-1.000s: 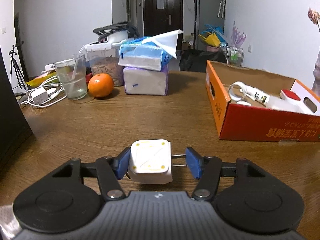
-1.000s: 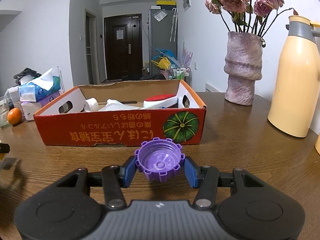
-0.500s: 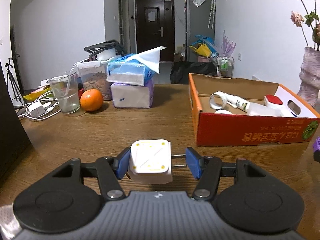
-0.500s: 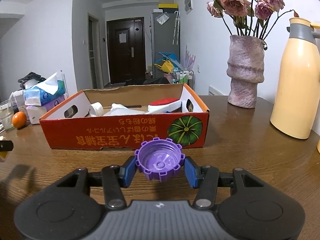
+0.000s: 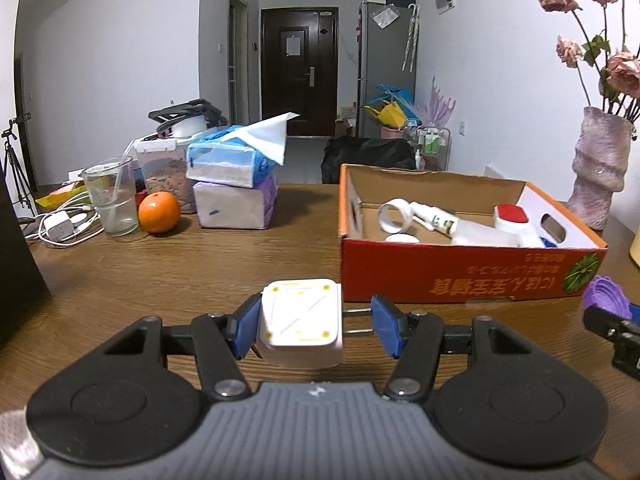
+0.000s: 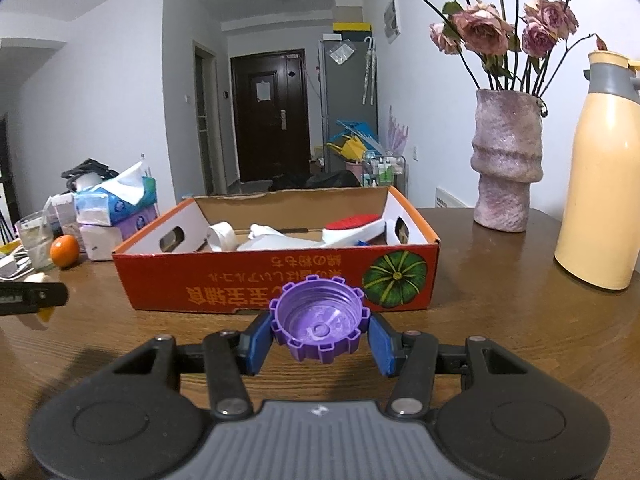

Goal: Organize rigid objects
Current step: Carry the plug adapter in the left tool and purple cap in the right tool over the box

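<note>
Orange cardboard box (image 5: pixel 460 276) sits open-topped on the wooden bench (image 5: pixel 180 264), right of centre in the left wrist view. Inside: a white ring-shaped roll (image 5: pixel 394 216), a white bottle (image 5: pixel 438 220) lying flat, and a white brush with a red top (image 5: pixel 514 220); more white items beneath, unclear.

Far left on the bench: a clear glass (image 5: pixel 112 200) with a straw, an orange (image 5: pixel 159 212), and two stacked tissue packs (image 5: pixel 236 184).

Left gripper (image 5: pixel 312 322): fingers hold a white plug adapter (image 5: pixel 300 322) above the bench, just near of the box's near-left corner.

Right gripper (image 6: pixel 320 334): fingers clamp a purple toothed cap (image 6: pixel 320 322), open side up, in front of the box's near wall.
</note>
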### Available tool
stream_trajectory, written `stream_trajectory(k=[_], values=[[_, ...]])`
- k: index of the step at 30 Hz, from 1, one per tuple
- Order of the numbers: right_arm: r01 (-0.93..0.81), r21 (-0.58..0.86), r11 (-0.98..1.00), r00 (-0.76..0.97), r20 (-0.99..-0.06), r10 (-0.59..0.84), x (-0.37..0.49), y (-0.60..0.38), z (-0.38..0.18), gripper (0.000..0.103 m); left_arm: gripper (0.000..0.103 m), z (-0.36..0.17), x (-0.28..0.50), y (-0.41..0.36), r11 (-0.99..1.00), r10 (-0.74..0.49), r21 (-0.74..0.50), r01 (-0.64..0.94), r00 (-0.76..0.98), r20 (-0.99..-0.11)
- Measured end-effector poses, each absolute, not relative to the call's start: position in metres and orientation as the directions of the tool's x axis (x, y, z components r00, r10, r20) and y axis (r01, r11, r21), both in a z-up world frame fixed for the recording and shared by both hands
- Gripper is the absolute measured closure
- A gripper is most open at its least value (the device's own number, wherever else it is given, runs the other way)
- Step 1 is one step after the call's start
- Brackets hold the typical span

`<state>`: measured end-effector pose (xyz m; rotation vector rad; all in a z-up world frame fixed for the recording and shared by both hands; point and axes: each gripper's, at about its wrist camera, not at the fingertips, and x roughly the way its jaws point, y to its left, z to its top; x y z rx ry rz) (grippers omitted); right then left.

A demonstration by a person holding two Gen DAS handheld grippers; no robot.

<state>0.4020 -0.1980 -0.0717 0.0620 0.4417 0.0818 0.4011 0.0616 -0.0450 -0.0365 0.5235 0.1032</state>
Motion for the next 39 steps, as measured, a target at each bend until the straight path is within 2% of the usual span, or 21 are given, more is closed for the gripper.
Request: stream_trajectory(k=[14, 39], values=[[-0.119, 0.111, 0.987, 0.918, -0.366, 0.152, 0.392, -0.199, -0.059, 0.052, 0.043, -0.034, 0.403, 0.021, 0.997, 0.062, -0.019, -0.080, 0.879, -0.473], [-0.148, 0.122, 0.982, 0.946, -0.272, 0.176, 0.414, -0.201, -0.040, 0.052, 0.042, -0.013, 0.429, 0.001, 0.992, 0.088, -0.049, -0.119, 0.904, -0.418]])
